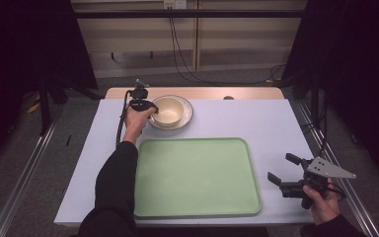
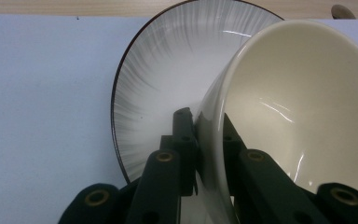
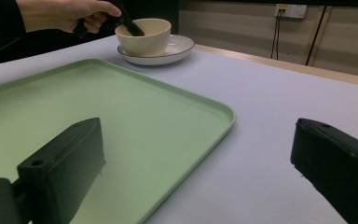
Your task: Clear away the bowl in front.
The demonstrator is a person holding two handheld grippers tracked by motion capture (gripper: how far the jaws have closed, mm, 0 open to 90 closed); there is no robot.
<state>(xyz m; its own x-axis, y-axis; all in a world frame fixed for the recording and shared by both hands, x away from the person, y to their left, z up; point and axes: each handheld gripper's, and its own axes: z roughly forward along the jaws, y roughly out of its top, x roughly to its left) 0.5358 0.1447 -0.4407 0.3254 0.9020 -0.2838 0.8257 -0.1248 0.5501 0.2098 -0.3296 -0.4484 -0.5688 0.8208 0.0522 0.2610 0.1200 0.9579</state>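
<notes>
A dim room with grey floor and a pale panelled far wall surrounds the table (image 1: 276, 123), white-topped with a wooden far edge. A green tray (image 1: 197, 177) lies near centre. At far left a cream bowl (image 1: 168, 111) sits on a dark-rimmed plate (image 1: 187, 112); the left gripper (image 2: 208, 126) pinches the bowl's rim. The right gripper (image 1: 279, 169), jaws wide and holding nothing, hovers near right.

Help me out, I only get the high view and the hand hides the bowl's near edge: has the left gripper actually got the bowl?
Observer: Yes. The left gripper is shut on the bowl wall, one jaw inside, one outside.
Operator: Is the bowl flat on the plate?
Observer: No, it looks tilted over the plate.
Operator: And the right gripper?
Observer: The right gripper is open, nothing between its jaws, near the green tray corner.
</notes>
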